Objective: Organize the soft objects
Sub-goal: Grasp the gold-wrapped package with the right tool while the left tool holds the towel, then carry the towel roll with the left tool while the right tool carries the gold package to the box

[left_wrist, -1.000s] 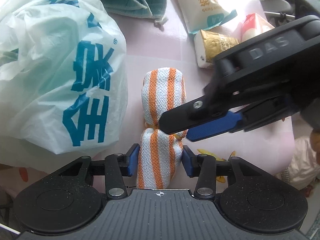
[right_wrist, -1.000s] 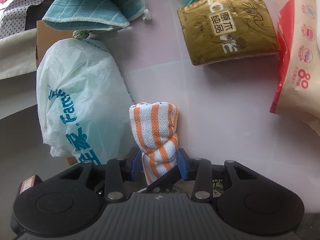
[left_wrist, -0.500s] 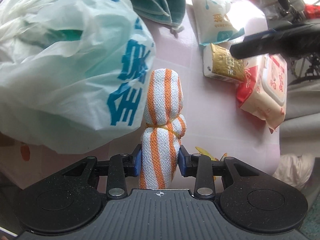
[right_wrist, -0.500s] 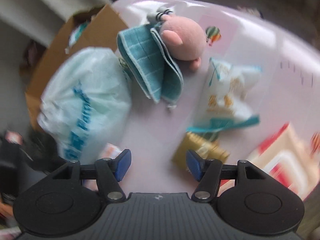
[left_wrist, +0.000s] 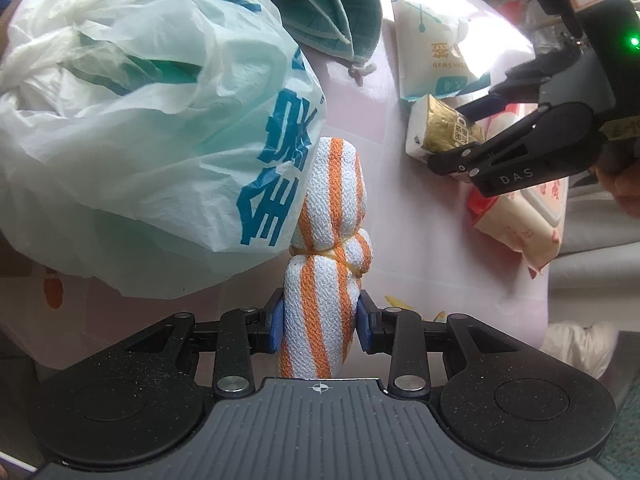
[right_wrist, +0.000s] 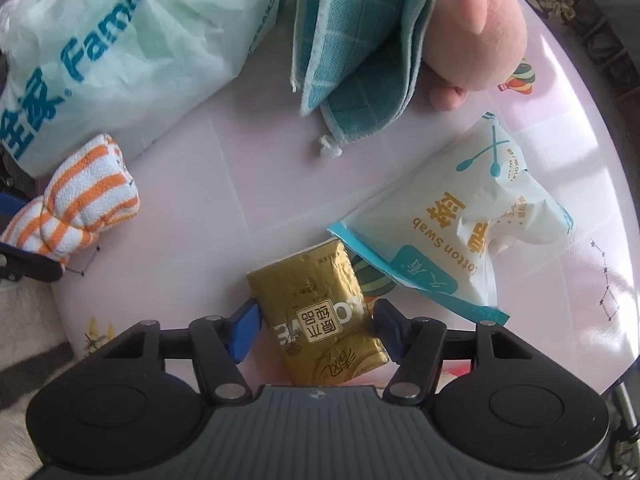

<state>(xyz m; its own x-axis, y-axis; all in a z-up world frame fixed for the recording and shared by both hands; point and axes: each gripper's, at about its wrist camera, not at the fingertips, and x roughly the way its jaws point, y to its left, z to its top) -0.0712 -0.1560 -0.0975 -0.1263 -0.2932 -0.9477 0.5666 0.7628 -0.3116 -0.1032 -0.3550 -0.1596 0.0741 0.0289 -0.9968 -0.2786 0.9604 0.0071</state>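
An orange-and-white striped rolled towel (left_wrist: pixel 328 248), tied with a rubber band, lies on the pink table. My left gripper (left_wrist: pixel 320 326) is shut on its near end; the towel also shows in the right wrist view (right_wrist: pixel 76 204). My right gripper (right_wrist: pixel 316 330) is open, its jaws on either side of a gold tissue pack (right_wrist: pixel 320 320), apart from its sides. In the left wrist view the right gripper (left_wrist: pixel 452 136) hovers over the gold pack (left_wrist: pixel 436 132).
A white plastic bag (left_wrist: pixel 140 120) with blue print lies left of the towel. A teal cloth (right_wrist: pixel 356 40) lies against a pink plush toy (right_wrist: pixel 476 28). A cotton swab bag (right_wrist: pixel 460 220) and a red-and-white wipes pack (left_wrist: pixel 516 216) lie to the right.
My right gripper let go of the striped towel, opened, swung away to the right and came down around the gold tissue pack. My left gripper closed tighter on the towel.
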